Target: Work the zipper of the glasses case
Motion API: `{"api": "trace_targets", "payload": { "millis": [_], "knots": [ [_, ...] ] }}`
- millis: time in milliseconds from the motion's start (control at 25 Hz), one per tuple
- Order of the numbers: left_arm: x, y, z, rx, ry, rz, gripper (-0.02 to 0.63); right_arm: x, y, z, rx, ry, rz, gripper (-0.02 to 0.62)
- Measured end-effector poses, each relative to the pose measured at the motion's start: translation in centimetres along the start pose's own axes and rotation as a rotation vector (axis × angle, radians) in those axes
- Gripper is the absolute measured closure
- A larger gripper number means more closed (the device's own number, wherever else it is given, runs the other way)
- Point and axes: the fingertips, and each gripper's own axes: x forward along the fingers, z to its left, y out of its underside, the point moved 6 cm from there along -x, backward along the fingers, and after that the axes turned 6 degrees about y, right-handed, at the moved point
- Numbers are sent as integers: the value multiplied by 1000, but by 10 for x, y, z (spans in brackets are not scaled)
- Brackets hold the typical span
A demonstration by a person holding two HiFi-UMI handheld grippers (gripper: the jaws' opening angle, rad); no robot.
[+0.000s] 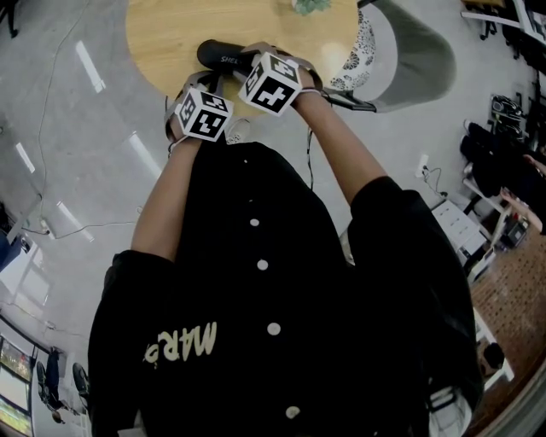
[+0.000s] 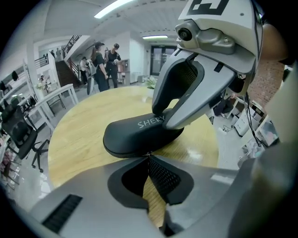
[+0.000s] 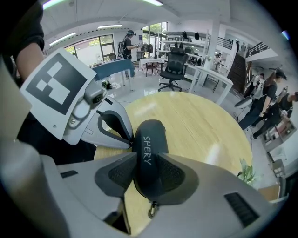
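Note:
A black glasses case with white lettering lies on the round wooden table. My right gripper is shut on the case, its pads pressing both long sides; a small metal clip hangs from the case's near end. The left gripper has its jaws closed together at the zipper seam on the case's side, with a tiny zipper pull pinched at the tips. From the right gripper view, the left gripper meets the case's left flank. In the head view both marker cubes sit side by side at the table's near edge.
The table's near edge runs just under both grippers. A small plant stands at the table's far side, a grey chair to the right. An office chair, desks and people are further off.

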Motion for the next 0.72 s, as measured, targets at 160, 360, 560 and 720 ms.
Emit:
{"api": "trace_targets", "payload": {
  "millis": [160, 360, 560, 720],
  "knots": [
    [-1, 0, 1, 32, 17, 15, 601, 1, 0, 1, -6, 4, 7, 451],
    [-7, 3, 11, 109, 22, 53, 600, 1, 0, 2, -38, 5, -2, 451],
    [-12, 5, 22, 188, 21, 96, 600, -1, 0, 4, -33, 13, 1, 450],
    [-15, 4, 30, 256, 34, 127, 600, -2, -1, 4, -29, 19, 0, 451]
  ]
}}
